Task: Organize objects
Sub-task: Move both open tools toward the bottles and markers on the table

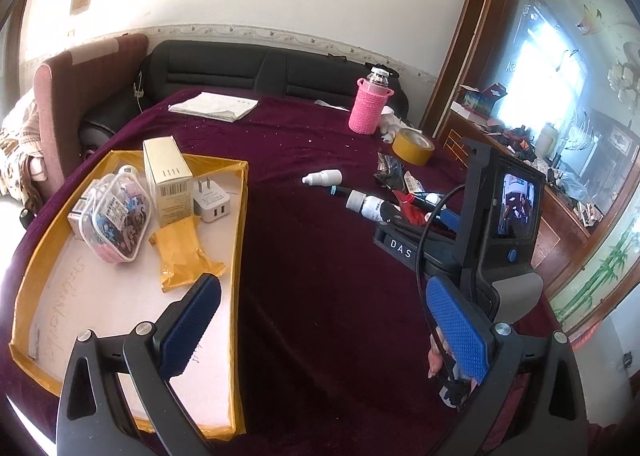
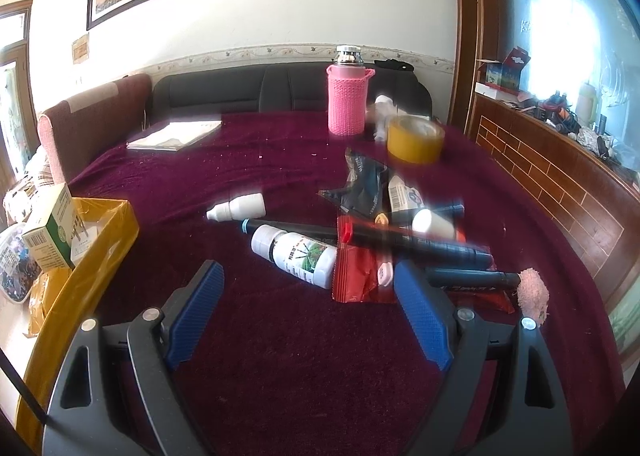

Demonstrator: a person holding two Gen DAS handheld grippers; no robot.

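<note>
Above the counter [image 2: 280,336], both claws were held spread and empty: right claw [image 2: 308,316] near the white bottle [image 2: 296,256], left claw [image 1: 320,320] beside the tray [image 1: 236,256]. Risk judged: bottle rolled away by a glancing pad.

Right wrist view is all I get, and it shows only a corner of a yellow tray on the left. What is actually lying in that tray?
Observer: A white charger plug stands on the floor of the tray, right beside a tall cream box.
Visitor: Anything else in there?
Observer: A clear pouch with a printed pattern, and a yellow packet lying flat in front of the box.
Visitor: Where is the tool in the other hand?
Observer: The left gripper hangs with its jaws open and empty, one finger over the tray's white floor and the other over the purple cloth.
</note>
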